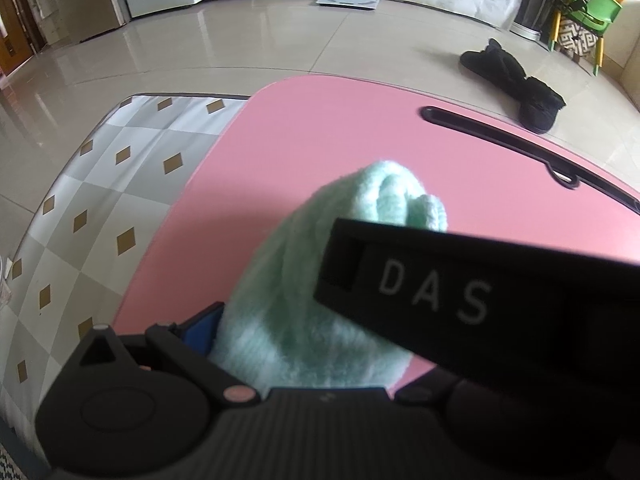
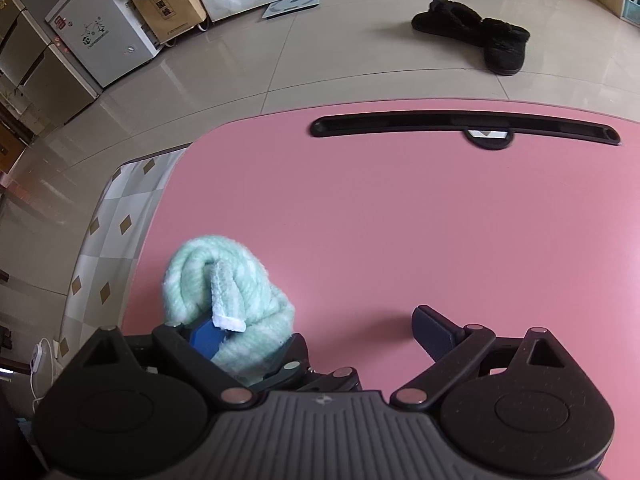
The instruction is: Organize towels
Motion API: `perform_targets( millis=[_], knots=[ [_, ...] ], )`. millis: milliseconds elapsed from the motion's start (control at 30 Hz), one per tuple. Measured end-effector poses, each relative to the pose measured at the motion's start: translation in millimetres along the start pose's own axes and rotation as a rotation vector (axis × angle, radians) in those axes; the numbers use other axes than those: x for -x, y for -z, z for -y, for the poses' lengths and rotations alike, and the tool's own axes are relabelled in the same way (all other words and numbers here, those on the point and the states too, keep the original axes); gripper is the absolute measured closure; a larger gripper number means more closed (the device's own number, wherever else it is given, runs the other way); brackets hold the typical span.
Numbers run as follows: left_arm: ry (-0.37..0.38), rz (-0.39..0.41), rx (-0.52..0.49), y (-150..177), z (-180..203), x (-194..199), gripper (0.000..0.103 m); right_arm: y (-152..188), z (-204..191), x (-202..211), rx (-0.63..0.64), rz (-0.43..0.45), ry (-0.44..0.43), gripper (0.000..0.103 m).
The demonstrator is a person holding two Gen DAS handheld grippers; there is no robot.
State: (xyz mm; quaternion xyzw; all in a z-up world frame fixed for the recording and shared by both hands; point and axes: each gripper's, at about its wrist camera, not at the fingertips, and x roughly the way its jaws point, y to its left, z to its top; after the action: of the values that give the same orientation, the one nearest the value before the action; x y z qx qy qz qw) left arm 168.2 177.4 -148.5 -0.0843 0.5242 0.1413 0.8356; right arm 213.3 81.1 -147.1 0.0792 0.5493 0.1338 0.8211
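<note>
subject: one mint-green fluffy towel, rolled into a thick bundle with a white-edged corner flap lying over its top

location: the towel sits by the left edge of the pink smooth tabletop, towards the near side. the rest of the pink surface is bare. a long black slot runs along the far edge of the tabletop

right tongs: fingers stand wide apart. the blue left pad rests against the near end of the towel roll, while the dark right pad stands well clear over bare pink surface. nothing is clamped between them

left tongs: the towel fills the space just beside the blue left pad and juts forward past it. a black lettered bar crosses the right half of the left wrist view and hides the other finger, so i cannot tell whether these tongs are clamped on the towel or merely alongside it

surroundings: a grey-and-white checked mat with gold diamonds lies on the floor beyond the left edge of the tabletop. a pair of black fuzzy slippers lies on the glossy tiled floor beyond the far edge
</note>
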Motion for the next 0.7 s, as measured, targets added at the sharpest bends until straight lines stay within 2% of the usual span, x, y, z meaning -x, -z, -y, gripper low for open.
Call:
perform_targets(
  millis=[467, 700],
  knots=[
    [0.058, -0.002, -0.117, 10, 45, 5, 0.0, 5, 39, 15, -0.022, 0.015, 0.031, 0.007],
    [0.072, -0.006, -0.145, 14, 63, 8, 0.0, 8, 55, 21, -0.039, 0.02, 0.045, 0.007]
  ],
)
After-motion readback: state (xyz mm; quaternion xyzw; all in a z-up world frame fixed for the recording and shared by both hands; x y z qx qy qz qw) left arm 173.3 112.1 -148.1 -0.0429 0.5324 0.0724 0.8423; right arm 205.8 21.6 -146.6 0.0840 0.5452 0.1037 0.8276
